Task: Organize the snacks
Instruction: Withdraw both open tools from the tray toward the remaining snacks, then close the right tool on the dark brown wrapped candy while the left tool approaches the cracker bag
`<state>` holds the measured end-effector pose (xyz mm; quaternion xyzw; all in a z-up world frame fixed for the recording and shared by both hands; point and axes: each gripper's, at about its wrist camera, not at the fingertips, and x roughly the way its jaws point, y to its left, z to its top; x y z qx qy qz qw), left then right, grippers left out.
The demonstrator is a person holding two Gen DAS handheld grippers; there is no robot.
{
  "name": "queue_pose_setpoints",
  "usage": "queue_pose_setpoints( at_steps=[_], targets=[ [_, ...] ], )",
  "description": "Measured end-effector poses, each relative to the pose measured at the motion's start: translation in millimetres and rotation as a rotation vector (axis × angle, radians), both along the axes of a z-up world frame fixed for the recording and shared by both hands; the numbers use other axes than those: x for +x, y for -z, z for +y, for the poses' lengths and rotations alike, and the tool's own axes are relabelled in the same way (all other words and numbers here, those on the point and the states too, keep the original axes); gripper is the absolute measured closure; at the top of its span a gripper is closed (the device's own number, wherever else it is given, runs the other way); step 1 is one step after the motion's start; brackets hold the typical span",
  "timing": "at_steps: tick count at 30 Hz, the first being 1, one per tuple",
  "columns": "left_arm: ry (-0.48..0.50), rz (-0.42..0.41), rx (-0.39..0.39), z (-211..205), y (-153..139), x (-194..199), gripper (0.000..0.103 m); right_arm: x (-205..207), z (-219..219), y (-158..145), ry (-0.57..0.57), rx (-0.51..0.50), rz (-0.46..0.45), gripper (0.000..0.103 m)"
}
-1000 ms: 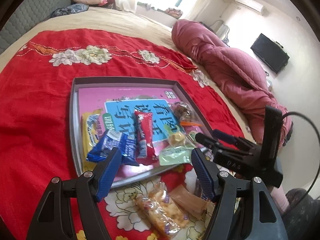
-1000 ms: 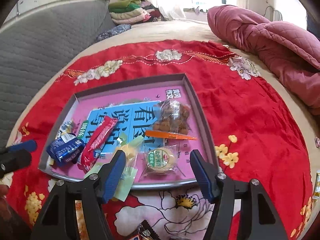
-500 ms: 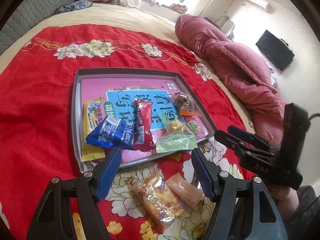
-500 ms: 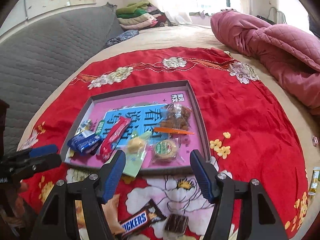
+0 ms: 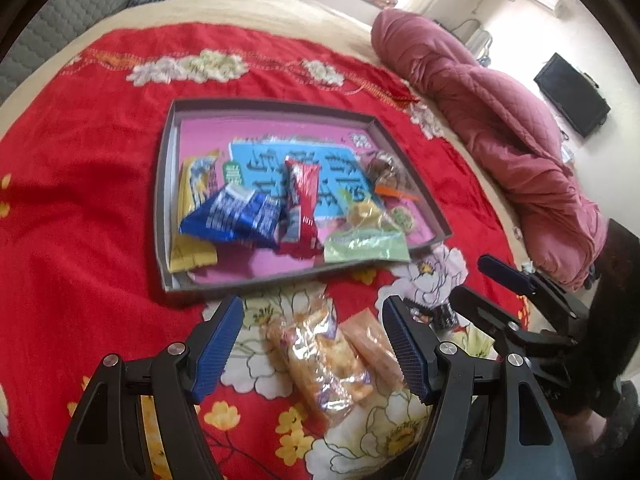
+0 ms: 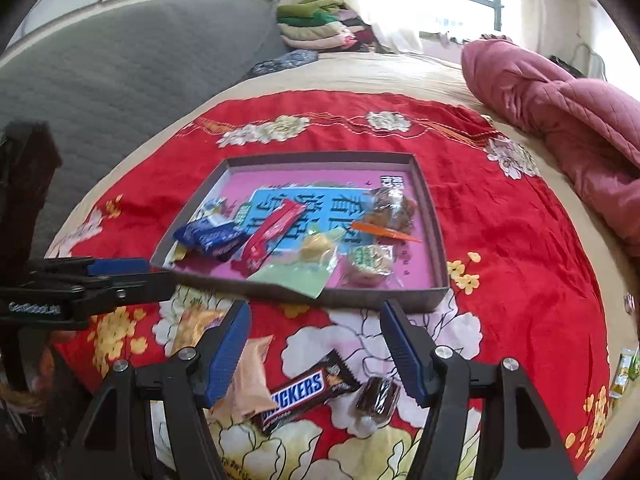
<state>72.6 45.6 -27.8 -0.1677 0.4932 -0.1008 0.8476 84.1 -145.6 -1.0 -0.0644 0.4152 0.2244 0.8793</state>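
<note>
Both your left gripper [image 5: 314, 338] and right gripper [image 6: 316, 342] hang wide and empty because loose snacks, cracker pack [image 5: 320, 364] and Snickers bar [image 6: 304, 394], lie between their jaws, short of the tray [image 6: 438, 296]

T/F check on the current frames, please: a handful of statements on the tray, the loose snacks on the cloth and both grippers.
1. The brown Snickers bar lies on the red floral cloth, outside the tray. True.
2. The shallow grey cardboard tray with pink lining is empty. False: it holds several packets, among them a blue wrapper and a red wrapper.
3. The left gripper is shut on the clear bag of orange crackers. False: its jaws stand apart above the bag, gripping nothing.
4. The right gripper holds nothing. True.
5. A crumpled pink quilt lies on the bed beyond the cloth. True.
</note>
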Motion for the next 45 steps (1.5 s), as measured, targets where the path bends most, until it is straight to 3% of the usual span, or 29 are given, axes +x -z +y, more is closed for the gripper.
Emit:
queue_pose_setpoints(
  at_steps=[11, 23, 31, 45],
  targets=[
    [-0.009, 0.054, 0.015, -6, 11, -7, 0.029, -16, 0, 4, -0.055, 0.003, -0.002, 0.037],
    [0.012, 0.104, 0.037, -20, 22, -14, 0.029, -9, -44, 21, 0.094, 0.066, 0.097, 0.037],
    [0.033, 0.124, 0.090, -33, 28, -16, 0.029, -8, -44, 41, 0.106, 0.001, 0.156, 0.037],
    [0.013, 0.181, 0.131, -46, 45, -12, 0.029, -2, -44, 64, 0.118, -0.027, 0.196, 0.057]
  ],
)
